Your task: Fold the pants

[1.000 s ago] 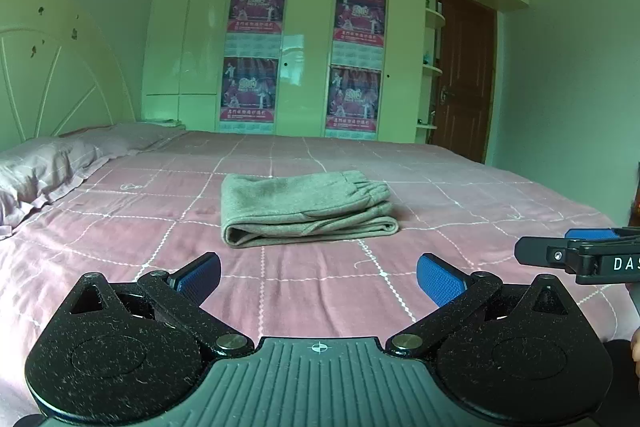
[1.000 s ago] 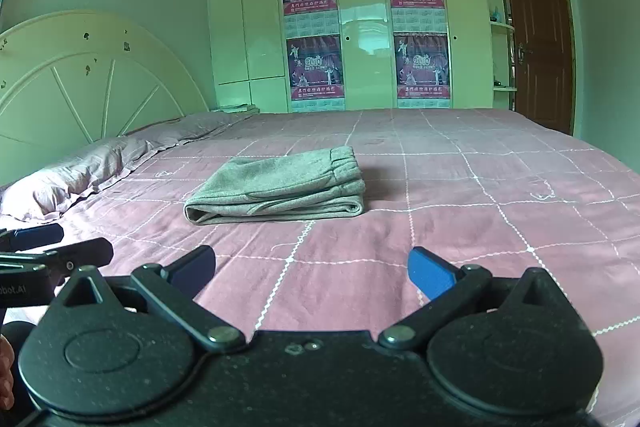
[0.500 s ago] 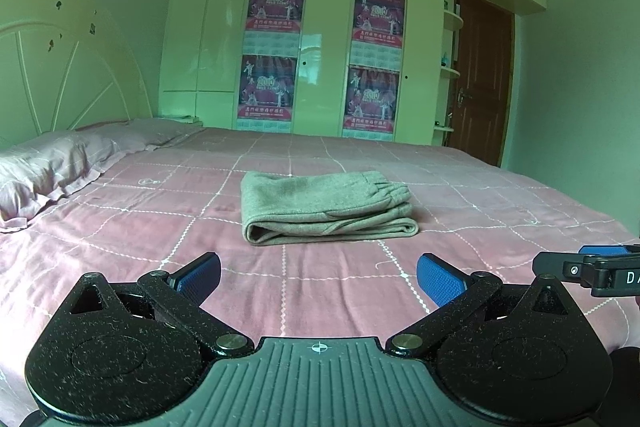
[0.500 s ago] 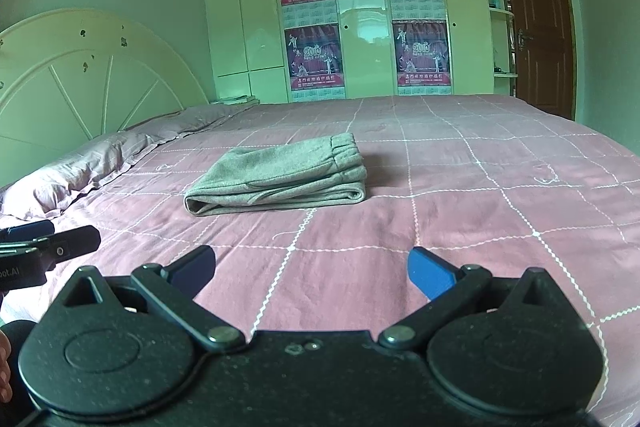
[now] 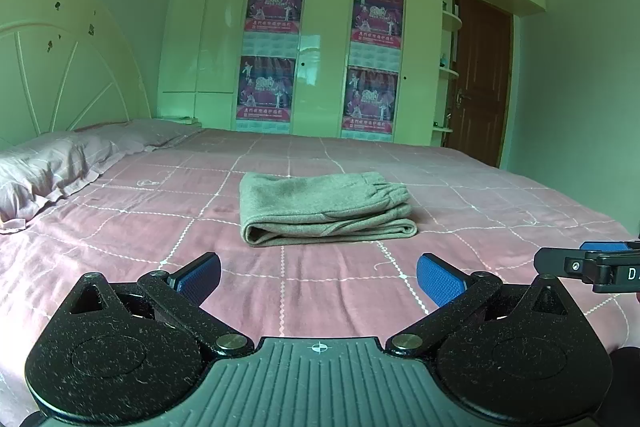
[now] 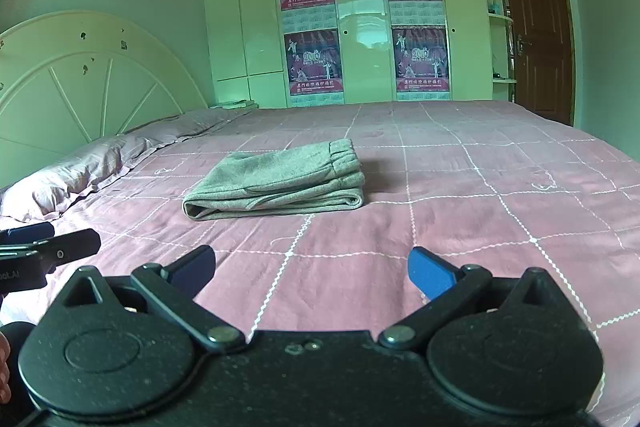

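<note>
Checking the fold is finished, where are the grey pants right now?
In both wrist views the folded grey pants lie mid-bed on the pink bedspread, right of the pillow.

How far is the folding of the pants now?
Done: the grey pants lie on the pink bedsheet as a compact layered bundle. In hand: nothing; the left tool and right tool are open, short of them. Left: apparently nothing.

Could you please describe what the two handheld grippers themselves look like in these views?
Both the left gripper and right gripper have matte black, speckled bodies with round pivot housings, angled link arms with silver rivets, and blue pads. The left one's base is ribbed grey with a crosshair mark. White lettering shows on their sides.
</note>
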`<state>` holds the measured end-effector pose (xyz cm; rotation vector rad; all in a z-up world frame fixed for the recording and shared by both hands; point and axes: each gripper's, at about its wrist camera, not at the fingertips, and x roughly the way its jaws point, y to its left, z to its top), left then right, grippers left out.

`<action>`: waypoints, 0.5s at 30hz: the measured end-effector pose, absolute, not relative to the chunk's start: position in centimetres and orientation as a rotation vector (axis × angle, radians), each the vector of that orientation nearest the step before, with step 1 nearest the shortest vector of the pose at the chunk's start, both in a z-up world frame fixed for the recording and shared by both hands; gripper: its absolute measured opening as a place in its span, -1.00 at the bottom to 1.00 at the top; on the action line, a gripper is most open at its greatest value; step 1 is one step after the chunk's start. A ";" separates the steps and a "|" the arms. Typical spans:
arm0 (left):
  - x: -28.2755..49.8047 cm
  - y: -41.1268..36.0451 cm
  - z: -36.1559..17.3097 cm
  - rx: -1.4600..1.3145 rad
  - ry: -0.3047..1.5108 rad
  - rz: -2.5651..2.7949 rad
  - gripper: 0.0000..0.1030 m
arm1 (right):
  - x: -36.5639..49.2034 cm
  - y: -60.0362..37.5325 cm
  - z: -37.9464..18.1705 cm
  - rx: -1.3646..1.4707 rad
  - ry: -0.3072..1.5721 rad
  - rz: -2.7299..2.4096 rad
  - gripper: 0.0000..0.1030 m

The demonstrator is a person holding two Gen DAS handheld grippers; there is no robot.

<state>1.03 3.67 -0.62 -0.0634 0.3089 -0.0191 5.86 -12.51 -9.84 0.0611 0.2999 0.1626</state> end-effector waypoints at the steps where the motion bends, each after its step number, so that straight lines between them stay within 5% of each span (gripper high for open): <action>1: 1.0 3.7 -0.6 -0.063 0.309 -0.019 1.00 | 5.8 -12.6 -9.8 0.062 0.298 0.162 0.89; 15: 1.0 3.9 -0.5 -0.060 0.309 -0.022 1.00 | 5.6 -12.6 -9.7 0.059 0.290 0.160 0.89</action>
